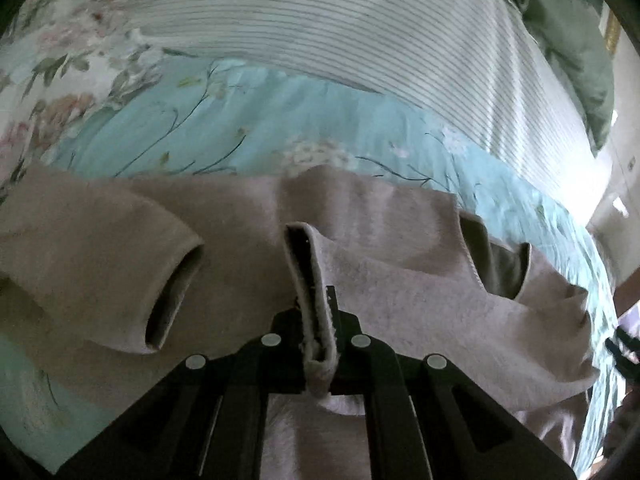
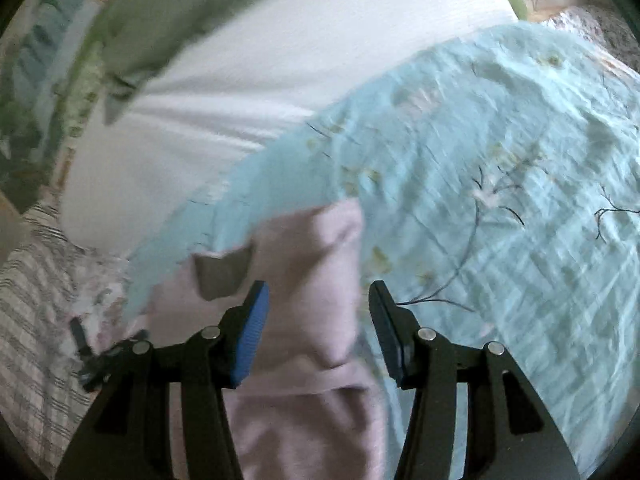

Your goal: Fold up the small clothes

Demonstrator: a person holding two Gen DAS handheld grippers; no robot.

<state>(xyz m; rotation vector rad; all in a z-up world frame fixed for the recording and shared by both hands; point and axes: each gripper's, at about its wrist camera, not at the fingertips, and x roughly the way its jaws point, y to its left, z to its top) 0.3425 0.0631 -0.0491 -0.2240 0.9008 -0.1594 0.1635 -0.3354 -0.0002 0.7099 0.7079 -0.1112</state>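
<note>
Item: small beige fleece garment [image 1: 400, 248] on floral bedspread [image 1: 240, 120]. Left tongs [image 1: 320, 320] clamped on its hem; right tongs [image 2: 318, 320] half-open, empty, above the cloth. Advice: keep hem taut, fold squarely.

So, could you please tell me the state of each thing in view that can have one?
Left tongs: shut on a hemmed edge of the pink garment.
Right tongs: open, holding nothing, above the garment.
Pink garment: lying partly spread on the bed, one edge lifted by the left tongs.
Blue floral sheet: spread, wrinkled.
Striped white cover: lying on the bed beyond the garment.
</note>
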